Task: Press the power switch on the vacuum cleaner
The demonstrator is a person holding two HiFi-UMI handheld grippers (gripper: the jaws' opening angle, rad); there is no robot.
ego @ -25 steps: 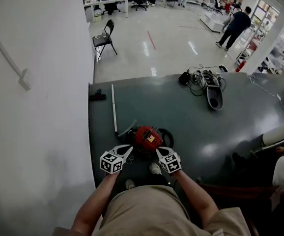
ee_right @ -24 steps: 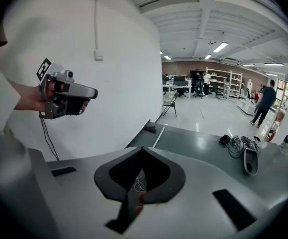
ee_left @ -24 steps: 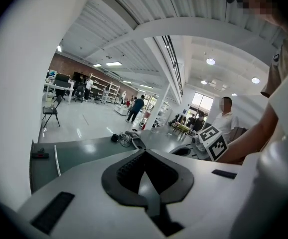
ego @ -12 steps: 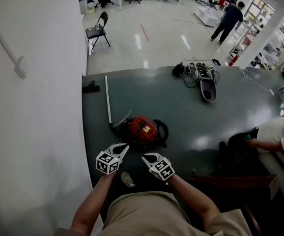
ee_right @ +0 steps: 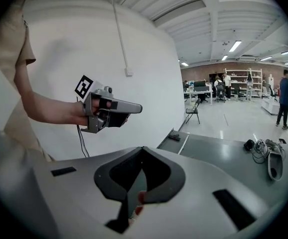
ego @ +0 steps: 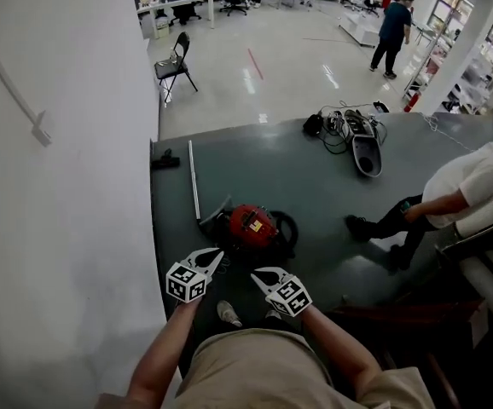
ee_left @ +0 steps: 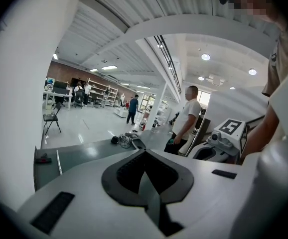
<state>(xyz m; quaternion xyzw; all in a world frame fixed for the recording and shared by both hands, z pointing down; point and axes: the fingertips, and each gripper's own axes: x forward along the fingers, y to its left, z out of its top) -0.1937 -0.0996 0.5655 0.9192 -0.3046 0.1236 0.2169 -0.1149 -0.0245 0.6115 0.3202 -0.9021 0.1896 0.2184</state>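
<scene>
Vacuum: the red vacuum [ego: 253, 227] lies on the dark mat [ego: 315, 186] on the floor, ahead of both grippers and a little right of the left one. It has a yellow patch on top.
Switch: too small to pick out in any view.
Left gripper: the left gripper [ego: 216, 256] is held above the mat, near the vacuum's near-left side and not touching it. Its tips point toward the vacuum.
Left jaws: pressed together at the tips, with nothing between them. Its own view looks out level over the mat, not down at the vacuum.
Right gripper: the right gripper [ego: 260, 273] is just beside the left one, on the near side of the vacuum and apart from it.
Right jaws: tips together, with nothing pinched. A bit of red shows through the low gap behind the tips.
Hose: a black hose [ego: 286, 227] curls round the vacuum's right side.
Tube: a pale tube [ego: 194, 186] lies on the mat to the vacuum's left, running away from the person.
Shoes: the person's shoe [ego: 228, 314] stands on the mat below the grippers.
Surroundings: a seated person [ego: 460, 190] is at the mat's right edge. A folding chair [ego: 176, 65] stands well beyond the mat.
</scene>
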